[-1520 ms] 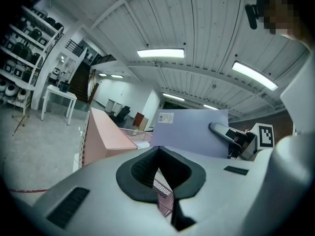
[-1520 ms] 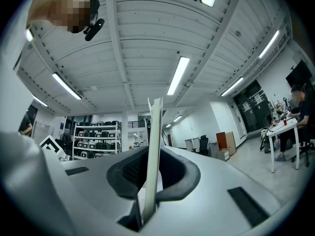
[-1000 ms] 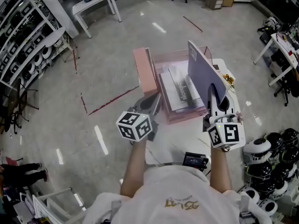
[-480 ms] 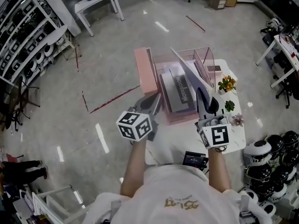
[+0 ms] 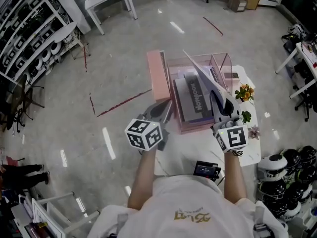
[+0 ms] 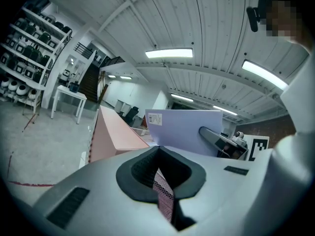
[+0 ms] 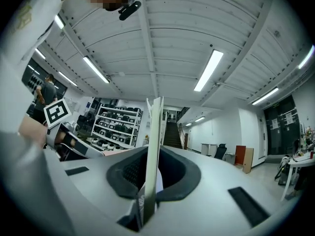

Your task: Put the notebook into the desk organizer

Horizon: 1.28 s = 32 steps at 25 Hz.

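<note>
Notebook (image 5: 200,73) now leans over the pink desk organizer (image 5: 194,128). It is lower and more tilted than one second ago, when it stood nearly upright at the organizer's right side. The right gripper (image 5: 218,102) is clenched on its lower edge. The left gripper (image 5: 165,112) is clamped on a thin pink meshed edge, probably the organizer's front-left wall. I judge that insertion is close, but the notebook is not yet inside.

Both bare forearms reach forward. The left gripper (image 5: 166,111) has its jaws clamped on the pink mesh rim of the desk organizer (image 5: 195,128), while the right gripper (image 5: 216,100) pinches the notebook (image 5: 202,72) edge-on.
</note>
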Motion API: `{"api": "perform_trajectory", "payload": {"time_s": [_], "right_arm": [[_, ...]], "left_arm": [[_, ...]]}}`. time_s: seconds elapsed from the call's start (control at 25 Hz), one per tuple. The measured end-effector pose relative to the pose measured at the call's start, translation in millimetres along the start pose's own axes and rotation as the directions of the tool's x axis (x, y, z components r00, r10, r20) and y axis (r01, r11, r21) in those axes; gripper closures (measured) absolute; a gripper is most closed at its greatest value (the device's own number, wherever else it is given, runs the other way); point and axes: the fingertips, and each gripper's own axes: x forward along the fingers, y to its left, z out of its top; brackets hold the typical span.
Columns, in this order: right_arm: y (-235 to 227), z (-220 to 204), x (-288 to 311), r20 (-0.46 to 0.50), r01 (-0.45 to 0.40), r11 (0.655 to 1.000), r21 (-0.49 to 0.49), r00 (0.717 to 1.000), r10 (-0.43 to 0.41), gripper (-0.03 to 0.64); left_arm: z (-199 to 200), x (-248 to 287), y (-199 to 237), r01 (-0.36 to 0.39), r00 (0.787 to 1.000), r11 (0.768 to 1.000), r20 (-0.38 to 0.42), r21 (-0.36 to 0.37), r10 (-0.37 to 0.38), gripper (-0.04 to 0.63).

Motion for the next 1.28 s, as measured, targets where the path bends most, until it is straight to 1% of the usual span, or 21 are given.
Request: {"api": "perform_trajectory", "payload": {"time_s": [0.32, 0.48, 0.68, 0.8, 1.0, 1.08, 1.2, 1.28], "right_arm": [[-1, -21, 13, -0.035, -0.073, 0.997, 0.024, 0.997, 0.074, 0.572], [1, -30, 19, -0.081, -0.107, 0.994, 0.030, 0.991, 0.109, 0.572], [5, -43, 29, -0.153, -0.142, 0.990, 0.011, 0.978, 0.142, 0.567], [9, -56, 34, -0.218, -0.179, 0.984, -0.005, 0.960, 0.174, 0.552], [29, -78, 35, -0.335, -0.267, 0.962, -0.062, 0.913, 0.232, 0.469], [36, -84, 34, -0.363, -0.289, 0.953, -0.089, 0.901, 0.239, 0.458], [40, -87, 34, -0.391, -0.313, 0.940, -0.138, 0.889, 0.239, 0.451], [41, -90, 32, -0.410, -0.329, 0.932, -0.154, 0.879, 0.243, 0.449]], "left_arm": [[-1, 2, 6, -0.032, 0.999, 0.999, 0.007, -0.002, 0.032, 0.577], [0, 3, 6, -0.040, 0.999, 0.999, 0.010, 0.000, 0.040, 0.577], [3, 4, 5, -0.047, 0.999, 0.999, 0.011, 0.001, 0.047, 0.577], [3, 5, 5, -0.054, 0.998, 0.999, 0.013, 0.001, 0.054, 0.577], [2, 2, 5, -0.058, 0.998, 0.998, 0.015, -0.002, 0.058, 0.577], [1, 1, 5, -0.056, 0.998, 0.998, 0.014, -0.001, 0.056, 0.577], [0, -1, 5, -0.056, 0.998, 0.998, 0.015, -0.001, 0.056, 0.577], [0, -4, 5, -0.058, 0.998, 0.998, 0.015, -0.002, 0.058, 0.577]]}}
